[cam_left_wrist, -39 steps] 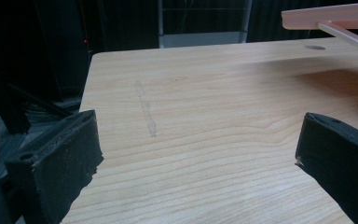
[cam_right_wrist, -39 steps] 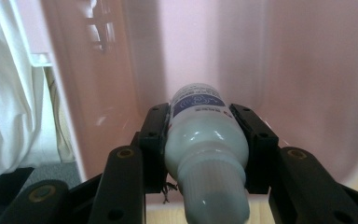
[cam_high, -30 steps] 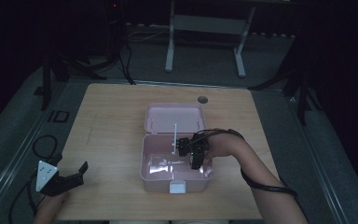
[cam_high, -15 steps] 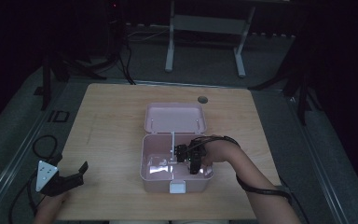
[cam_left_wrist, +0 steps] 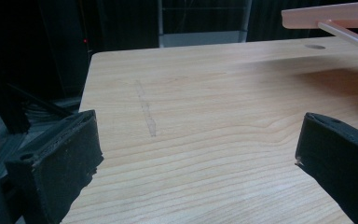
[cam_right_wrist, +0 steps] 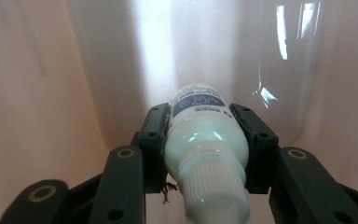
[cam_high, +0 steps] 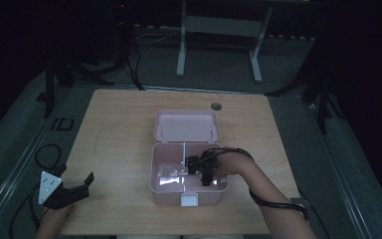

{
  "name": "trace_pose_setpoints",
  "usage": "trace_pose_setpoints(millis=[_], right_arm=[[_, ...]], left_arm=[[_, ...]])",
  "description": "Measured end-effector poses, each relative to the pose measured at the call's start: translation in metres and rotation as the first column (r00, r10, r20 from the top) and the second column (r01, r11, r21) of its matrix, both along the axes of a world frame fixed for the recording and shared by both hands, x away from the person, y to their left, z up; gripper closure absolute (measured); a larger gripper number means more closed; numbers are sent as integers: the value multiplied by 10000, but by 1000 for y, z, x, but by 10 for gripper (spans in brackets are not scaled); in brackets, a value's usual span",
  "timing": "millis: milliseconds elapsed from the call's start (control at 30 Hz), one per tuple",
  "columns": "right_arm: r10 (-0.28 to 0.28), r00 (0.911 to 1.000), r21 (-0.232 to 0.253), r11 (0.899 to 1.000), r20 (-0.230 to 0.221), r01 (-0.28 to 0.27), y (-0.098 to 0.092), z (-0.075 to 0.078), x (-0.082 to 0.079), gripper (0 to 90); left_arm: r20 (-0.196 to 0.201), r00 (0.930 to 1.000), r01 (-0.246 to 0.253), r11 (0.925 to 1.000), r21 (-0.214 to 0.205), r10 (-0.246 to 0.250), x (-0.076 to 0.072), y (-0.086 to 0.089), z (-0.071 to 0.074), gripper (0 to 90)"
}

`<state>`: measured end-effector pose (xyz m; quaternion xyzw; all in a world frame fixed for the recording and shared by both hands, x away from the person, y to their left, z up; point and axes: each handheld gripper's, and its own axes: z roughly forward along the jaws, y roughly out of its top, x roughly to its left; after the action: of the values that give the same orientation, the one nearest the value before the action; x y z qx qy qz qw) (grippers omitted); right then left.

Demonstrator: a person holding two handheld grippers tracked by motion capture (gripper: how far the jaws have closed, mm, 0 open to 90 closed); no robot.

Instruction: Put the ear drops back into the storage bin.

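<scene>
- The box (cam_high: pixel 189 191) sits on the table (cam_high: pixel 119 134) slightly right of centre, near the front edge, its lid (cam_high: pixel 186 125) lying open behind it.
- A divider (cam_high: pixel 184 159) splits the box into left and right compartments.
- The right gripper (cam_high: pixel 201 169) reaches into the right compartment, just beside the divider, its fingers (cam_right_wrist: pixel 154 140) on either side of a bottle (cam_right_wrist: pixel 204 154).
- The left gripper (cam_high: pixel 67 191) rests at the table's front left corner, well apart from the box.
- A round hole (cam_high: pixel 216 106) lies in the table behind the lid.
</scene>
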<state>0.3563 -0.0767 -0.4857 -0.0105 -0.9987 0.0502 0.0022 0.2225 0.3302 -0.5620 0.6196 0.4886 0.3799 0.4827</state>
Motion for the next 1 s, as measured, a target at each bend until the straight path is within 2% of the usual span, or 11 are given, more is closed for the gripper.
trace_pose_setpoints(millis=[433,667,933,1000], right_arm=[[10,10000,-123,9999,23,-9,0,-4,2,594],[-111,9998,-101,9999,-176,109,0,-3,2,554],[-230,9996,150,9996,-177,233,-2,8,2,513],[-199,9998,308,9993,-90,201,-2,17,1,504]], left_arm=[[6,10000,10,10000,11,-10,0,0,0,4],[6,10000,9,10000,11,-9,0,0,0,3],[1,10000,-3,10000,2,3,0,0,0,4],[-3,10000,-7,10000,5,7,0,0,0,4]])
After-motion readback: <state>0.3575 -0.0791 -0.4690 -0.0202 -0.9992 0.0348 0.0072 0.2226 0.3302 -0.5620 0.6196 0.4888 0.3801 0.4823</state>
